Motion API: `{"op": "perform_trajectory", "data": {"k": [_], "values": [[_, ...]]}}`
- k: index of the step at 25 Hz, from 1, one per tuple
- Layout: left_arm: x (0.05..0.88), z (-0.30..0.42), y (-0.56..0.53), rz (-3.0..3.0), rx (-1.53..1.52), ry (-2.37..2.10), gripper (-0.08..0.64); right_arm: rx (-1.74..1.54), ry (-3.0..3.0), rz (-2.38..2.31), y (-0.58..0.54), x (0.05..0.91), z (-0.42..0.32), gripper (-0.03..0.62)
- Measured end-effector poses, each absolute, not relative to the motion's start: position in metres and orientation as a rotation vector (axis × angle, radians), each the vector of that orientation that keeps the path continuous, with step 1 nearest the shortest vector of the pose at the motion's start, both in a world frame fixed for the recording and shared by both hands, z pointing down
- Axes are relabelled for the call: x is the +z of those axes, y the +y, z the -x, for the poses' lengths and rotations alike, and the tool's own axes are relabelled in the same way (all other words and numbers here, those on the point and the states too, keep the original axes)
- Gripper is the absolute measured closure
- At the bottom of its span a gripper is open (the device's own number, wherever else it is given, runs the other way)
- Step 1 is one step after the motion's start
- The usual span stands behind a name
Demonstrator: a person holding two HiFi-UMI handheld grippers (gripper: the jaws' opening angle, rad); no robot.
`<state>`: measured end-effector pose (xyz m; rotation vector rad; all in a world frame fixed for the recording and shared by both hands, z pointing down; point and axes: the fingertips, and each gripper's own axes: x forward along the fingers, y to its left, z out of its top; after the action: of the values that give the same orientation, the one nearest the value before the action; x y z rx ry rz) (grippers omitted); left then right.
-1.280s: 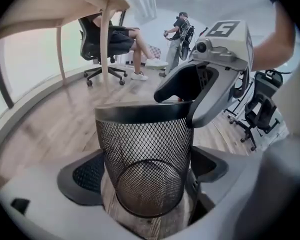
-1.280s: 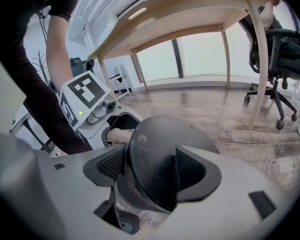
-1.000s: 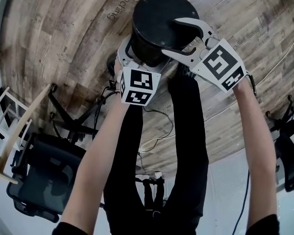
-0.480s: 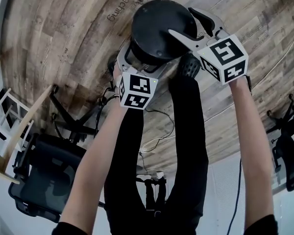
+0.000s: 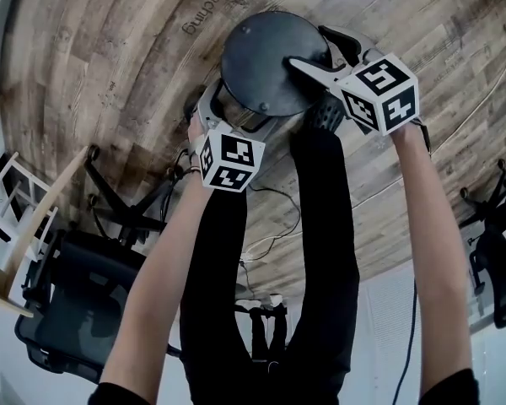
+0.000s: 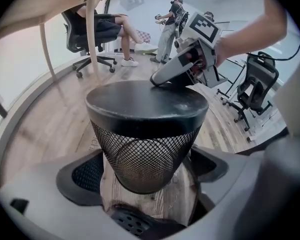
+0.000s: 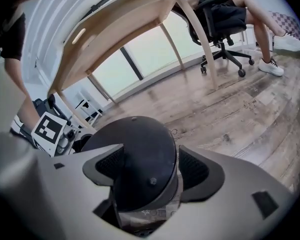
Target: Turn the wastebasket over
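- Left gripper (image 6: 147,170) clamps the wastebasket (image 5: 266,62) by its mesh wall (image 6: 140,149), one jaw on either side.
- Our right gripper (image 7: 151,170) grips the solid base (image 7: 140,144), pads pressed against its edge.
- We hold the wastebasket bottom-up and tilted over the wood floor (image 5: 110,74), just ahead of our shoe (image 5: 325,112).

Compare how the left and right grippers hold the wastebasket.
The left gripper clamps the mesh wall of the wastebasket; the right gripper clamps its solid base end. In the head view the left gripper reaches in from lower left, the right gripper from the right. Both straddle it with jaws wide.
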<state>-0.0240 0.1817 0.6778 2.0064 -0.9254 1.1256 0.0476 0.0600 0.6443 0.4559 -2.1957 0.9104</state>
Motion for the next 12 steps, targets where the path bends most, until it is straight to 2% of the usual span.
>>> {"op": "perform_trajectory", "data": {"k": [12], "values": [[0.698,0.029,0.183,-2.005,1.233,-0.92,0.003,0.92,-2.192,-0.417,0.074,0.651,-0.047,0.258]]}}
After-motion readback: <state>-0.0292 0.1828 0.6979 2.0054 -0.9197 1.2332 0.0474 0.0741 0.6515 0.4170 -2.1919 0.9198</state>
